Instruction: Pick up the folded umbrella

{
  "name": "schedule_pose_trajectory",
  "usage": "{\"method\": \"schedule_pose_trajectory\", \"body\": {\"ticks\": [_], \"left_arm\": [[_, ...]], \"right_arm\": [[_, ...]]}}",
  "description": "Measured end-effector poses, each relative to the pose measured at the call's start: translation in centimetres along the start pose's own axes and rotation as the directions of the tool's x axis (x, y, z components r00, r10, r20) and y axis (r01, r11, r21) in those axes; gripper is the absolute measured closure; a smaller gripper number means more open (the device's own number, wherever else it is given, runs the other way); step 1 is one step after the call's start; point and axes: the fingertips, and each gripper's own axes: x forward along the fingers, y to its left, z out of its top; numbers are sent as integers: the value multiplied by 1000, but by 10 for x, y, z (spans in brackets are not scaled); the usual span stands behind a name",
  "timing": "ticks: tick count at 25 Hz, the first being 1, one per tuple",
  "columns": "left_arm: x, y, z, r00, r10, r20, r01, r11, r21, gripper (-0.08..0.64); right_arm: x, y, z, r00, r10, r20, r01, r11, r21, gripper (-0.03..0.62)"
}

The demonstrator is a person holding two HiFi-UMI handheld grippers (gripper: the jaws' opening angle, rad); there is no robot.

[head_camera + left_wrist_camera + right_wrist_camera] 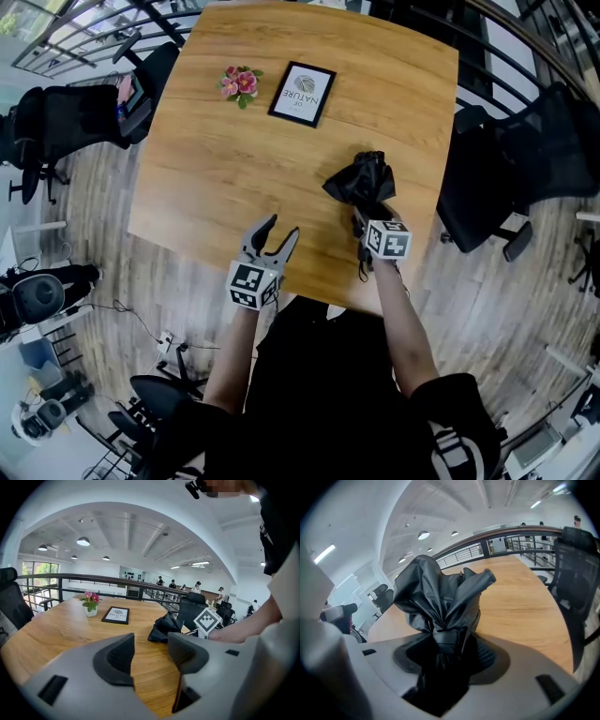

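Fabric of the folded umbrella (440, 606) fills the gap of my right gripper (450, 656), whose jaws pinch its bound lower end. The umbrella lies on the table (216, 169) near the right edge, its canopy bunched away from me. My left gripper (150, 653) hovers beside it over the wood, jaws spread and empty. A flower pot (240, 83) and a framed card (302, 93) sit at the far side.

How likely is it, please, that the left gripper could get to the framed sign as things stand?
Probably yes: the left gripper is open and empty, and only bare table lies between it and the framed sign. The umbrella sits off to one side. Whether the arm stretches that far is unclear.
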Motion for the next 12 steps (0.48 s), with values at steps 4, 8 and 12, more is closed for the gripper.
{"method": "schedule_pose_trajectory", "body": {"ticks": [4, 8, 12], "left_arm": [[-2, -9, 3, 1000, 3, 6, -3, 1000, -1, 324], [-2, -21, 9, 1000, 9, 26, -8, 1000, -7, 324], [1, -35, 13, 999, 7, 34, -7, 1000, -5, 324]], "right_arm": [[-12, 0, 7, 1000, 13, 12, -13, 1000, -10, 347], [-28, -2, 15, 999, 29, 25, -29, 999, -18, 347], [-44, -3, 23, 998, 51, 41, -49, 998, -38, 347]]}}
